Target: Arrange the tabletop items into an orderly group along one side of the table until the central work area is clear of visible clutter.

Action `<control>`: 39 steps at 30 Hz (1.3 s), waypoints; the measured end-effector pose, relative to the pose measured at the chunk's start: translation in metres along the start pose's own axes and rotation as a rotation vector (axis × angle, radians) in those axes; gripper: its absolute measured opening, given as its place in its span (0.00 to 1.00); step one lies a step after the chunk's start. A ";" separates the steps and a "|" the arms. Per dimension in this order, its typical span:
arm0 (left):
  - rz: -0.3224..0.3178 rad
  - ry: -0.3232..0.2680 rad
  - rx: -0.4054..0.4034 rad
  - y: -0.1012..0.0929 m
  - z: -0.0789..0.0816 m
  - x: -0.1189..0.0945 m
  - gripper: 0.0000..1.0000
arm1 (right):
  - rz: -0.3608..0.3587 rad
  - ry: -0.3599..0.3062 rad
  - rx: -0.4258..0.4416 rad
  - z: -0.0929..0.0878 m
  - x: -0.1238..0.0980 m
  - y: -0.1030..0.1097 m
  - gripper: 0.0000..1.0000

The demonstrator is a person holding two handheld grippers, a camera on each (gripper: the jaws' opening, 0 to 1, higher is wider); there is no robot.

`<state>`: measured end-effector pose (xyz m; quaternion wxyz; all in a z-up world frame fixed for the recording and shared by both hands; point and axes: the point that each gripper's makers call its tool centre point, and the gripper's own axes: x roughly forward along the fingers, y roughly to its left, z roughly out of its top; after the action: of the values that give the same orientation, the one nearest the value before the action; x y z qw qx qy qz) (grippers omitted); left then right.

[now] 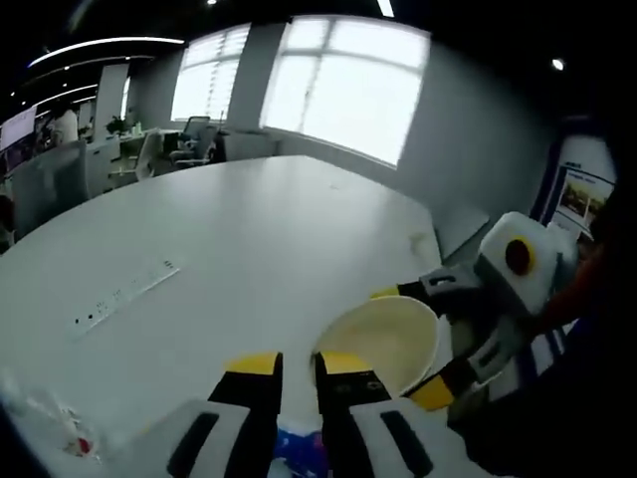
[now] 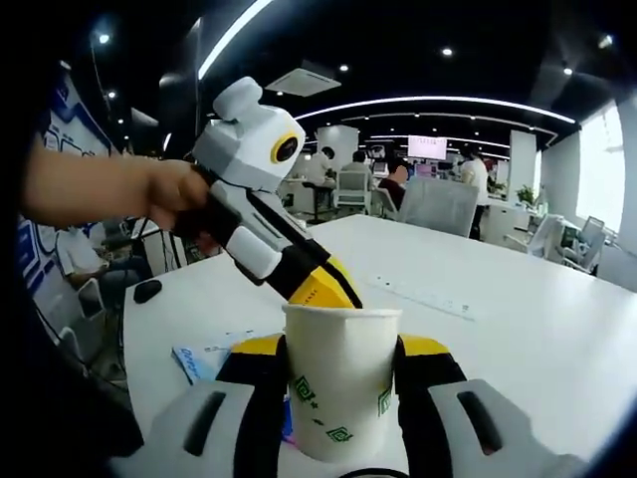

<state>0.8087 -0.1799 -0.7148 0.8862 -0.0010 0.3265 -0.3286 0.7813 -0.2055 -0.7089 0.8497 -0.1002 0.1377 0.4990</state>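
Squeezing the paper cup [image 2: 341,383] between both jaws, the right gripper [image 2: 341,398] holds it above the white table [image 2: 518,329]. Squeezing harder could crush it. The left gripper [image 1: 299,370] pinches something blue, jaws nearly closed

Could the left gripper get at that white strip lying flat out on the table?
Probably yes. The white strip lies on bare table ahead of the left gripper, nothing between. But its jaws seem already shut on something blue.

Close opposed views, shared cup [image 1: 383,344]
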 end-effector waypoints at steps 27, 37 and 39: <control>-0.078 0.031 -0.072 -0.008 -0.012 0.000 0.01 | 0.041 0.022 -0.049 -0.016 0.003 0.006 0.37; -0.052 0.054 -0.140 -0.009 -0.006 -0.002 0.00 | 0.035 0.048 -0.013 -0.026 0.003 0.006 0.40; -0.032 0.056 -0.152 -0.004 -0.005 -0.003 0.00 | 0.031 0.041 -0.004 -0.026 0.001 0.004 0.44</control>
<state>0.8013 -0.1802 -0.7161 0.8687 -0.0643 0.3753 -0.3169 0.7747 -0.2103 -0.7339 0.8387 -0.1102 0.1557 0.5100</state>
